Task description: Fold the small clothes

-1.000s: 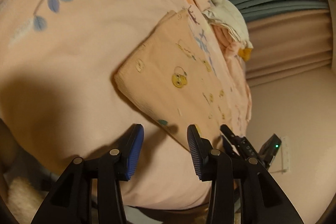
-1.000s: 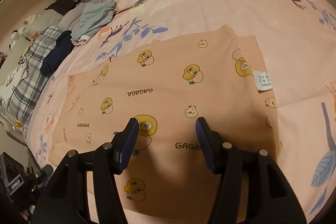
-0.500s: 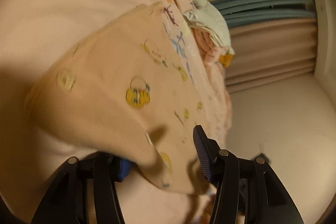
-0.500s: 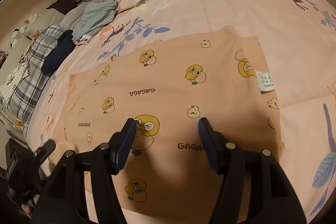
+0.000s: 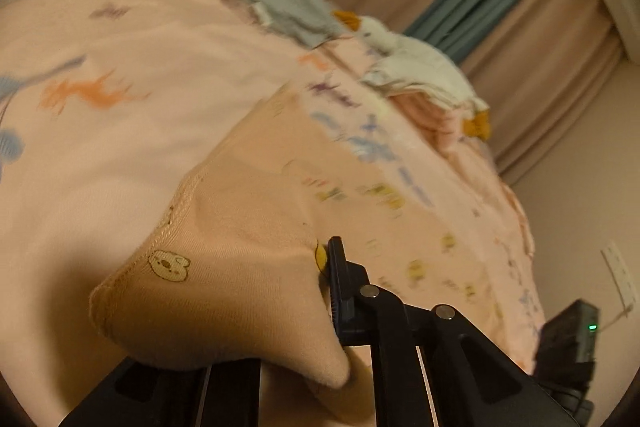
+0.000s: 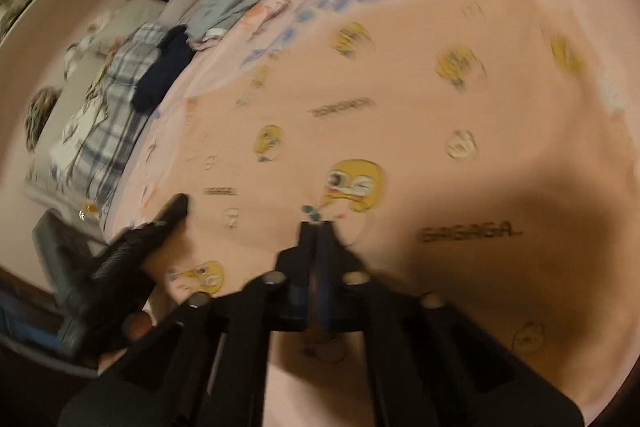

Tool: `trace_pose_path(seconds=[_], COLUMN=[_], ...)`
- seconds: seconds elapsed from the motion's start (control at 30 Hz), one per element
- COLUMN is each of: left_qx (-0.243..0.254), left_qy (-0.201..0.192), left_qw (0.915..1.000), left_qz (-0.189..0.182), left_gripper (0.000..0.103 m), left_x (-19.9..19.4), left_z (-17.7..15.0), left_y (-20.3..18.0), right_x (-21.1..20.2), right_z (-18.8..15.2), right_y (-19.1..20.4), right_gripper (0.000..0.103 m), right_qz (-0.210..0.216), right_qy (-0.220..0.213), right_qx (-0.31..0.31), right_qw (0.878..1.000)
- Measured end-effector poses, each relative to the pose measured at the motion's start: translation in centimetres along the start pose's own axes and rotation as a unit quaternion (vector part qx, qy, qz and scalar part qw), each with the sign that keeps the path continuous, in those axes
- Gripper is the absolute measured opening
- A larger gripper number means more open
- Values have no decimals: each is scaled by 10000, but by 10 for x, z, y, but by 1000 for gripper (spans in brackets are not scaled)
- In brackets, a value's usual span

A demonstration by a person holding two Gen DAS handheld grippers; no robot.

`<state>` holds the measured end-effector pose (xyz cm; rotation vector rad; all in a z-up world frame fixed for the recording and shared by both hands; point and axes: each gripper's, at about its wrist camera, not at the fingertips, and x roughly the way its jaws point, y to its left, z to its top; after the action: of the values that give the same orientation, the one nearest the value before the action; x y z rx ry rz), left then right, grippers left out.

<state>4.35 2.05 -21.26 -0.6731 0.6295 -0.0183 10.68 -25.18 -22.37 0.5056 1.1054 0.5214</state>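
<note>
Peach garment (image 6: 400, 99) — duck prints, "GAGAGA" lettering (image 6: 470, 231) — blurred.

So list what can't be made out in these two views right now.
- Left wrist view: the left tool shows one finger; the peach garment bunched over it hides the other.
- Right wrist view: whether the shut right tool pinches the garment is lost in motion blur.
- Right wrist view: the garment's printed words and its right edge are smeared.
- Both views: the far laundry pile is too blurred to identify.
</note>
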Motion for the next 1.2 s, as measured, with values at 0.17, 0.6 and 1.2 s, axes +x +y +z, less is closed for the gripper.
trace_pose_path(seconds=[0.17, 0.6, 1.2], left_qx=[924, 2959, 1780], left_qy=[-198, 1733, 2488], left_qw=[9931, 9357, 9485], left_qz=[-688, -833, -817], left_gripper=[9, 32, 63], left_x=[-8, 41, 12], left_z=[4, -84, -74], left_y=[-58, -174, -94], right_x=[-34, -146, -91], right_z=[5, -13, 8], right_y=[-30, -121, -65], right_gripper=[5, 45, 61], right_qz=[710, 808, 849], right_qy=[-269, -1607, -276], right_qx=[588, 1646, 1200], right_qw=[9954, 9698, 9888])
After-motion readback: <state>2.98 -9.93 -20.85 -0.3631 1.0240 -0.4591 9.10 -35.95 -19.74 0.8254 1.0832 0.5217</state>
